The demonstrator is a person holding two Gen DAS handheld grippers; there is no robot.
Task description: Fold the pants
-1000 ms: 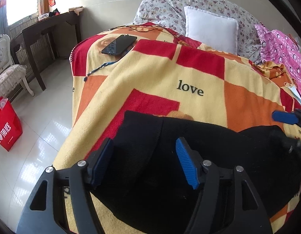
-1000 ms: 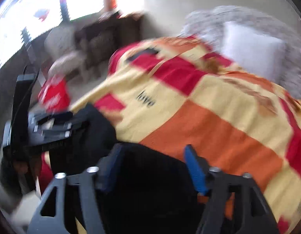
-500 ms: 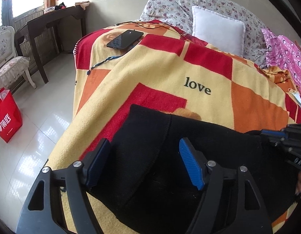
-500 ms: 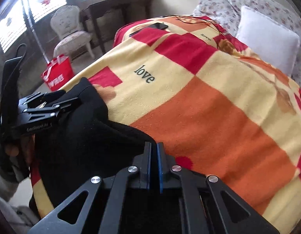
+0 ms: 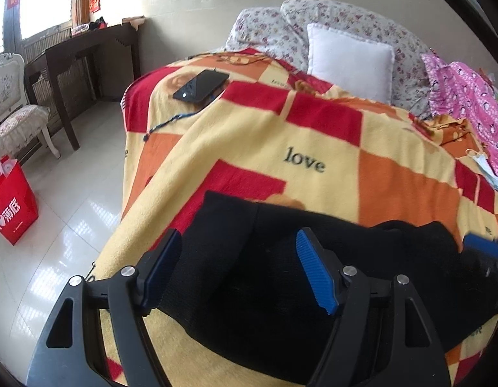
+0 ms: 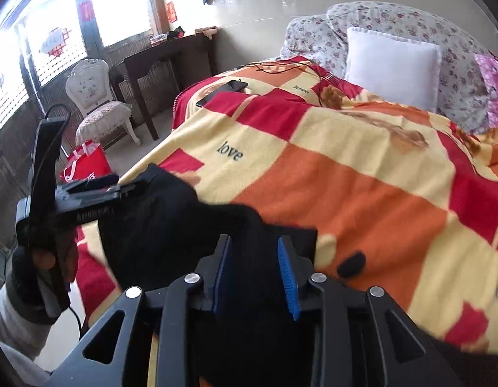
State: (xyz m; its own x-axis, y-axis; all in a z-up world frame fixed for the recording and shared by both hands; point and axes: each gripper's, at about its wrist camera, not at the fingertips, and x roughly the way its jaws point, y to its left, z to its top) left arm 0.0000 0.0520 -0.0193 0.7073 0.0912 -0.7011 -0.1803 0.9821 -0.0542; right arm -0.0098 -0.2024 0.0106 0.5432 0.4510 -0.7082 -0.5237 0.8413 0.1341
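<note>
The black pants (image 5: 281, 290) lie folded in a bundle on the near edge of the red, orange and yellow blanket (image 5: 313, 135). My left gripper (image 5: 239, 267) is open, its blue pads spread over the left part of the pants. My right gripper (image 6: 255, 271) is open by a narrow gap, with black pants cloth (image 6: 171, 225) lying between and under its pads. The right gripper's blue tip (image 5: 481, 245) shows at the right edge of the left wrist view. The left gripper (image 6: 87, 193) shows at the left of the right wrist view.
A black phone (image 5: 200, 85) with a cable lies on the far left of the bed. A white pillow (image 5: 349, 61), floral pillows and pink clothing (image 5: 468, 96) lie at the head. A red bag (image 5: 12, 200), a chair (image 5: 13, 109) and a dark desk (image 5: 81, 51) stand left on the floor.
My right gripper was open, shut on the pants cloth half a second ago, and has opened a little again. My left gripper has stayed open over the pants.
</note>
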